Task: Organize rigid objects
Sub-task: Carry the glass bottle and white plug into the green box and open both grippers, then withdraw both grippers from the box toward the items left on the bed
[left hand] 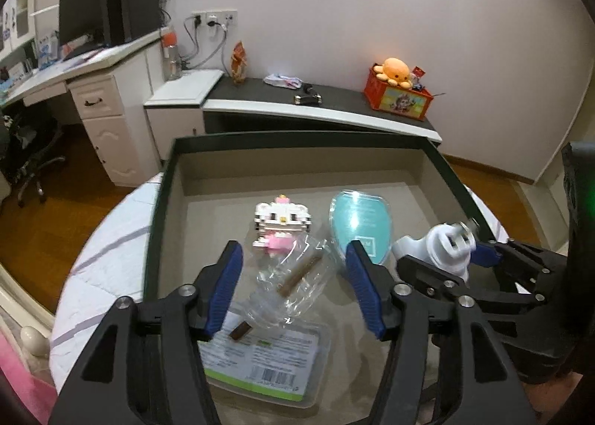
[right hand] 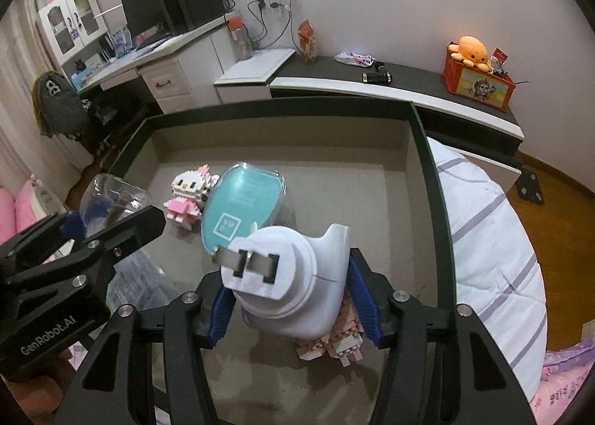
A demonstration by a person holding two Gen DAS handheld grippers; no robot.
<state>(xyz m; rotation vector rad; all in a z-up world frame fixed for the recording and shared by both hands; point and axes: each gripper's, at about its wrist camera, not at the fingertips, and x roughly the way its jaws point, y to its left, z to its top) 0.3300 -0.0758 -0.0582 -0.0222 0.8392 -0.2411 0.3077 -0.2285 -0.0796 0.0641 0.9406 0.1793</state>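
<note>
Over the tray (right hand: 427, 149), right gripper (right hand: 293, 294) jaws clamp the white plug adapter (right hand: 297, 276), prongs toward 10 o'clock; left gripper (left hand: 293, 283) jaws, wide apart, appear to carry the clear bottle (left hand: 293, 283), long axis running 1-to-7 o'clock.

The white plug adapter (right hand: 297, 276) is smooth, slightly glossy plastic with shiny metal prongs. Behind it, the teal oval case (right hand: 241, 209) has a glossy clear plastic shell, and left of that the cat figure (right hand: 189, 194) is bumpy little plastic bricks. The clear bottle (left hand: 290, 283) is see-through glossy plastic. The tray (right hand: 372, 183) floor looks matt beige, its rim dark and matt.
</note>
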